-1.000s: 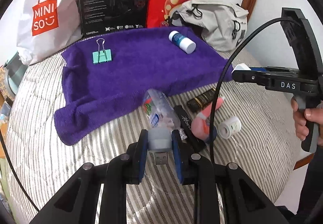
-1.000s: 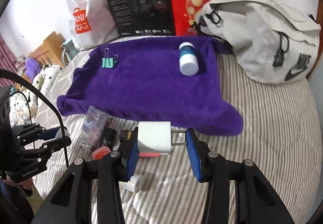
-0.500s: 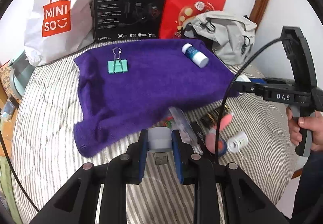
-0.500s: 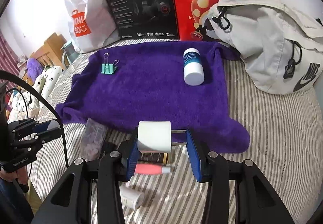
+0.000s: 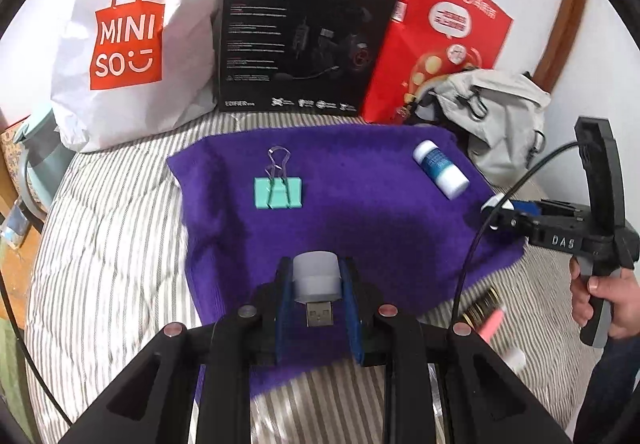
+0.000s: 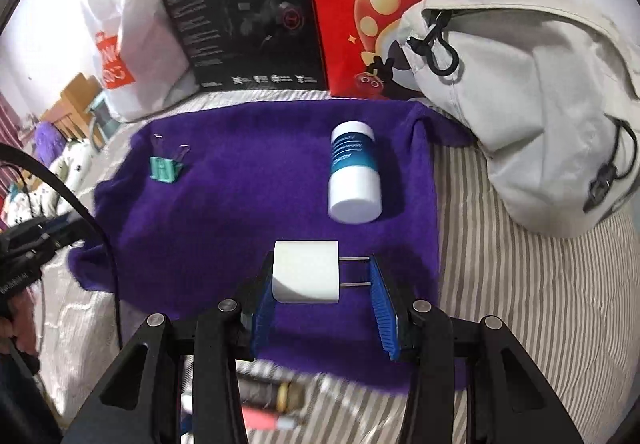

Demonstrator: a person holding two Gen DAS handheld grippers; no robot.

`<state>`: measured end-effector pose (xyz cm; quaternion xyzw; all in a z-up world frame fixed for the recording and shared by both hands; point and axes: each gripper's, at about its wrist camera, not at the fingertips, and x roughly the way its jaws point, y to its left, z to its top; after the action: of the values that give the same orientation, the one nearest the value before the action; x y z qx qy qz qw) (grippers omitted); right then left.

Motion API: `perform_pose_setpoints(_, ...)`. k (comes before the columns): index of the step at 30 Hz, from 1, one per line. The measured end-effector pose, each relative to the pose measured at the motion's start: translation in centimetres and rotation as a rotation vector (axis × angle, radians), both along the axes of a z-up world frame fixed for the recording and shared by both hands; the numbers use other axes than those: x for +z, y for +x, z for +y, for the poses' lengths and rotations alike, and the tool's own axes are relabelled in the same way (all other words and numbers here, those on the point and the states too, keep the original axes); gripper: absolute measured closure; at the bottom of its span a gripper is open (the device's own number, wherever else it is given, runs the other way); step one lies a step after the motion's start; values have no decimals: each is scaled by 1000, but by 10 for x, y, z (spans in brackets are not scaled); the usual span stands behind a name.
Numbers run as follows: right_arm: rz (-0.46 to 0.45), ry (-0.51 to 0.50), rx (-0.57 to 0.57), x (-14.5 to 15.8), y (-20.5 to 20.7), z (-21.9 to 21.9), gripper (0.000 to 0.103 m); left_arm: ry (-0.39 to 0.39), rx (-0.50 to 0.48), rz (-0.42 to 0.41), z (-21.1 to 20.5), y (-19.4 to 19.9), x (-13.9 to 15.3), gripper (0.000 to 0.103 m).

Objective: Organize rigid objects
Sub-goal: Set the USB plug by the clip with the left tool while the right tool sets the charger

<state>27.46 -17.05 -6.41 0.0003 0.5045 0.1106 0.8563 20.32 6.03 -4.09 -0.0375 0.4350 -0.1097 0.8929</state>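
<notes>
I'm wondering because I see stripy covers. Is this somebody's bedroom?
Probably yes, a bedroom. The things lie on a bed with a striped quilt, a purple towel is spread over it, and a grey backpack and a shopping bag lean by the wall.

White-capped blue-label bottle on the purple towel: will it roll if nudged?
Probably. The white-capped blue-label cylindrical bottle lies on its side, so a sideways push likely rolls it. The plush purple towel should damp that. It looks like rigid plastic, so it should not deform; weight unclear.
</notes>
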Motion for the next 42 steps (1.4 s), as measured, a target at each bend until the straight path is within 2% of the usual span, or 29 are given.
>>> perform_pose_setpoints(6,28,-38,-6,-21,18,-2,59,12,16,5,2,28,-13,80)
perform_pose_setpoints(11,25,-62,10,-27,22,3,59,12,21,32,5,50,-28,80)
perform_pose_setpoints(16,11,-100,30,-29,21,9,59,55,16,52,0,64,-39,80)
perform_pose_setpoints(23,0,-108,56,-28,18,10,57,124,10,73,-6,73,-52,80)
perform_pose_setpoints(30,27,-53,51,-18,7,2,54,162,8,69,-10,73,-55,80)
perform_pose_setpoints(33,29,-30,41,-10,-3,-4,53,176,5,70,-15,70,-55,72)
perform_pose_setpoints(35,17,-27,25,-3,-12,-10,50,182,-5,77,-19,67,-55,51)
perform_pose_setpoints(36,8,-32,17,1,-15,-11,49,189,-6,79,-21,65,-55,45)
perform_pose_setpoints(37,1,-32,12,5,-20,-13,49,198,-7,78,-23,64,-56,42)
perform_pose_setpoints(42,-26,-13,-20,26,-51,-24,45,227,27,93,-25,56,-50,41)
